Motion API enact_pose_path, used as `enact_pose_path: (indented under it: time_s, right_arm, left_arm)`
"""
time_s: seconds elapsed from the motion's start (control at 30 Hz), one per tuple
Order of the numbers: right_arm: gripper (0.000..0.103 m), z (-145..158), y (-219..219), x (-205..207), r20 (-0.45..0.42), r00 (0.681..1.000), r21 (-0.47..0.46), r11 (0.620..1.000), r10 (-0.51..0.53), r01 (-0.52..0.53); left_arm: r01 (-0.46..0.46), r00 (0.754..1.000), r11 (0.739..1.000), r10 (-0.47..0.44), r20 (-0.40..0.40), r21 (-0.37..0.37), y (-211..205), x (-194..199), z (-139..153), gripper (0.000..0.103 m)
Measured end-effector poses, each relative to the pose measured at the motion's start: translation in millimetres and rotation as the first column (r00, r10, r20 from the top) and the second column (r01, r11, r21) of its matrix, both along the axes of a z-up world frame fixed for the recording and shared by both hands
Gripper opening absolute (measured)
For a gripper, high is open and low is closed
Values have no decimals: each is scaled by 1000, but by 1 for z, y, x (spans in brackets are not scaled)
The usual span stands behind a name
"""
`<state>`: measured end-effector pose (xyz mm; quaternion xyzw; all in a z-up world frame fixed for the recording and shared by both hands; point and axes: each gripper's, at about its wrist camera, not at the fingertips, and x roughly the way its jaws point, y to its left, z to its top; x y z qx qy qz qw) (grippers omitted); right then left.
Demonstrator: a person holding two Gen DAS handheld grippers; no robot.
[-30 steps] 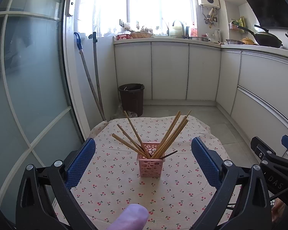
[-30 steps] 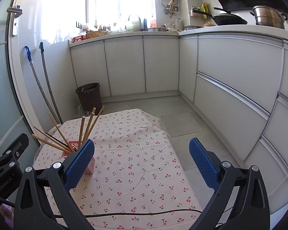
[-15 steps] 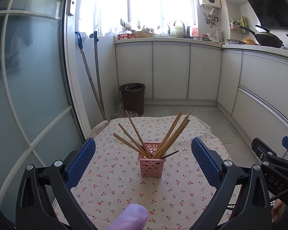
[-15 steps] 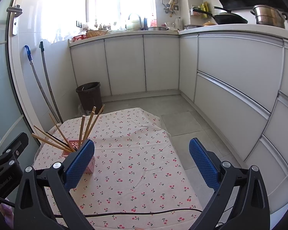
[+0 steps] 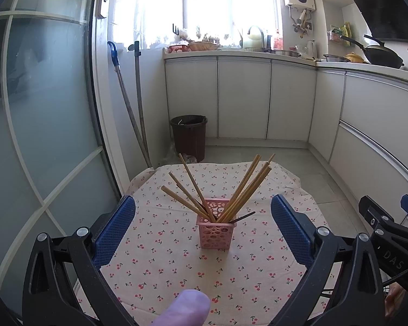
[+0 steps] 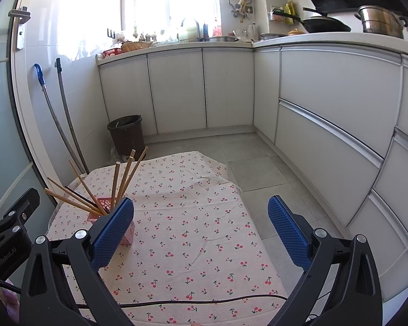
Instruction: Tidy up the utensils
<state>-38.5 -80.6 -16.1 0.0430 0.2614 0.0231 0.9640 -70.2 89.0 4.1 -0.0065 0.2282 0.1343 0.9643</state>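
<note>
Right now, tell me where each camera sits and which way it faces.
Left wrist: on the left gripper, looking forward over the table at the pink basket of chopsticks, centred between its open jaws; the right gripper shows at right.
Right wrist: on the right gripper, facing the cloth and cabinets; jaws open.
Shared: basket, chopsticks, cloth, bin.
</note>
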Motion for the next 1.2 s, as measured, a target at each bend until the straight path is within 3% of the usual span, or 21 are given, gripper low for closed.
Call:
enact_pose_path:
  time_s: [1.2]
  right_arm:
    - [96, -8, 1, 2, -20, 1000, -3, 1000, 10, -10]
  left_arm:
    - [-10, 1000, 1000, 10, -16, -4, 3, 1, -2, 96]
